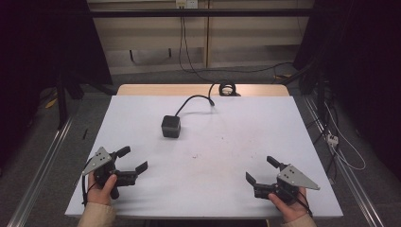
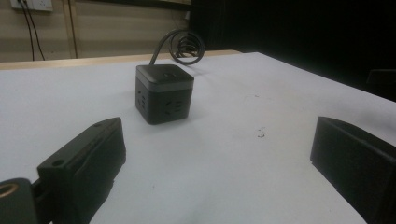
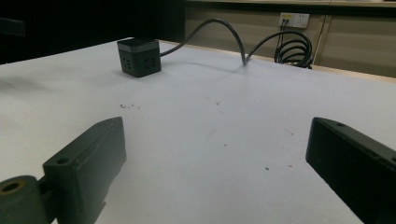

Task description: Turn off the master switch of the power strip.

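A: What is that black box (image 1: 170,126) for?

B: It's a cube plug box with holes for plugs on its sides. It sits on the white bench (image 1: 236,179), ahead of both claws and well apart from them. It is nearer the left claw (image 1: 132,160), a bit to that claw's right. From the right claw (image 1: 261,169) it is far ahead and off to the left.

A: Is anyone holding it?

B: No. Both claws are spread wide with nothing between the jaws. Each one hangs low over the near part of the bench, held in a hand.

A: Is the box heavy?

B: I think it's a bit heavy for its size, and hard, not squishy. It won't bend or squash. The sides look smooth, so it might slip if the pinch is weak.

A: Where should a claw grab it?

B: On two flat sides across from each other, about halfway up. The spread jaws look wide enough to go round it, I'd guess.

A: What about the cord (image 1: 195,100)?

B: It comes out of the far side of the box, away from the claws, and curls to a coil (image 1: 227,88) at the back edge of the bench. It looks thick and stiff. I think it will tug on the box when it's lifted, so hold tight and move slowly.
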Tool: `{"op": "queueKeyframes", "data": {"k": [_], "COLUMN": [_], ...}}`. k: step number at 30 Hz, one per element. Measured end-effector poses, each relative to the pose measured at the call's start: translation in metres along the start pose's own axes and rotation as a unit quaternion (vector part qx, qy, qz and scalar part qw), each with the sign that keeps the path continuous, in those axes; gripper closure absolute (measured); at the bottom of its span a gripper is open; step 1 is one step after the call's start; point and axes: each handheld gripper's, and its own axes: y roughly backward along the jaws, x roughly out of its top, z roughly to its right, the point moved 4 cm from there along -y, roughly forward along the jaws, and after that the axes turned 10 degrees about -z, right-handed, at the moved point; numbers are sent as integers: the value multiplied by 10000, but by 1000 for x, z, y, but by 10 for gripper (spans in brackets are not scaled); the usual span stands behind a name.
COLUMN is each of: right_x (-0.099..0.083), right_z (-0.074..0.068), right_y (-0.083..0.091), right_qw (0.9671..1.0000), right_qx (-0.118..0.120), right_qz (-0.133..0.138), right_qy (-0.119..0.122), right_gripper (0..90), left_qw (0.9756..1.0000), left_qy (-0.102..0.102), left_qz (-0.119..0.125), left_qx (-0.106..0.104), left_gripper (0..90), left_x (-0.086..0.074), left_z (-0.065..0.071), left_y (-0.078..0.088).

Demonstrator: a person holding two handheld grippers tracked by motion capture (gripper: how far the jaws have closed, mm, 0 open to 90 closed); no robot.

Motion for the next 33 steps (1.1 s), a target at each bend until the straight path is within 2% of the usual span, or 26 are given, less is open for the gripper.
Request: {"op": "queueKeyframes", "data": {"k": [4,8,11,17,21,25,30,33], "right_x": [0,0,1,1,1,1,1,2], "right_z": [0,1,0,1,2,2,2,2], "right_y": [0,0,1,1,2,3,3,3], "right_qw": [10000,10000,10000,10000,10000,10000,10000,10000], "right_qx": [-12,-18,-22,-32,-30,-28,-37,-44], "right_qz": [10,11,15,22,26,29,31,27], "right_qy": [10,12,10,14,-17,-16,-5,-14], "right_gripper": [48,49,50,51,54,54,55,55], "left_qw": [10000,9999,9999,9997,9997,9997,9998,9998], "left_qy": [-62,-4,-16,108,52,92,-6,9], "left_qz": [-21,30,57,216,250,221,199,183], "left_qx": [15,-102,-88,-17,45,109,76,44], "left_gripper": [28,28,29,24,23,26,26,27], "left_x": [2,5,10,19,21,23,28,29], "left_z": [1,2,1,-4,-8,-11,-11,-11], "left_y": [-1,-4,-8,-17,-22,-26,-29,-32]}}
